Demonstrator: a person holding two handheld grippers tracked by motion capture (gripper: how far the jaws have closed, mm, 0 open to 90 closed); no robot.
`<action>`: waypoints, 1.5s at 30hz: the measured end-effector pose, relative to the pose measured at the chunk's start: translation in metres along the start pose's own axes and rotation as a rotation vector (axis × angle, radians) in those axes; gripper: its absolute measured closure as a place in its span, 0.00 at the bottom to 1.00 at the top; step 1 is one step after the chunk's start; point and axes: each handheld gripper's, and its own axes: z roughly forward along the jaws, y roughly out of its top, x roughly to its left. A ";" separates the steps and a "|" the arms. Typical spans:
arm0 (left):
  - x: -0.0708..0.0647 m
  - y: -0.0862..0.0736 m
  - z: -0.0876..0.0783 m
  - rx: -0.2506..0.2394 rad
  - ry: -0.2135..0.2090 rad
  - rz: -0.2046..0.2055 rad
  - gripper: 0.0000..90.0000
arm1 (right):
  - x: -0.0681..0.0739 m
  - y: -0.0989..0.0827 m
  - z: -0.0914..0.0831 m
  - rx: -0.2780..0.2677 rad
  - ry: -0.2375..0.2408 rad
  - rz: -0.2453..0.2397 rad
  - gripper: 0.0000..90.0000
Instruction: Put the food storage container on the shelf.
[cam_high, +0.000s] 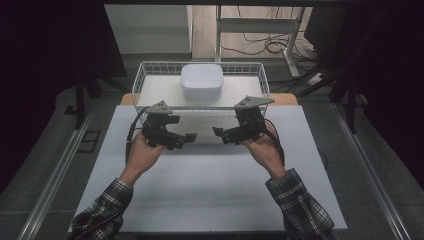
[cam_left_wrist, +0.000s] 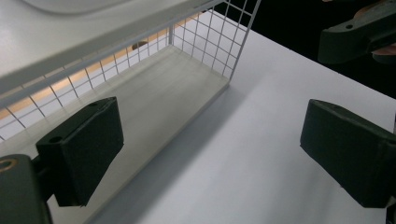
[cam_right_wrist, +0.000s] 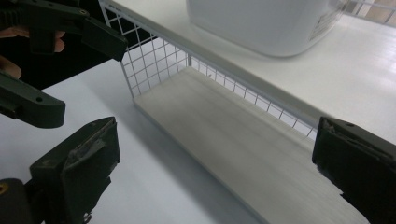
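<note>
Facing wire basket (cam_high: 142, 75), both claws apart.

A white wire basket (cam_high: 142, 75) sits at the far middle of the desk, standing flat. Inside it, on a white board, rests a white rounded plastic tub (cam_high: 201, 81), upside down, in the middle of the basket.
</note>
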 end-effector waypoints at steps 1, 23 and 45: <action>0.000 0.000 0.000 0.000 0.000 0.000 0.06 | 0.000 0.000 0.000 0.000 0.000 0.000 0.01; -0.014 -0.048 0.000 0.015 0.002 -0.016 0.06 | 0.008 -0.049 -0.010 0.012 -0.010 -0.007 0.00; -0.031 -0.096 0.016 0.025 0.001 -0.014 0.07 | 0.027 -0.095 -0.003 0.039 -0.007 -0.008 0.00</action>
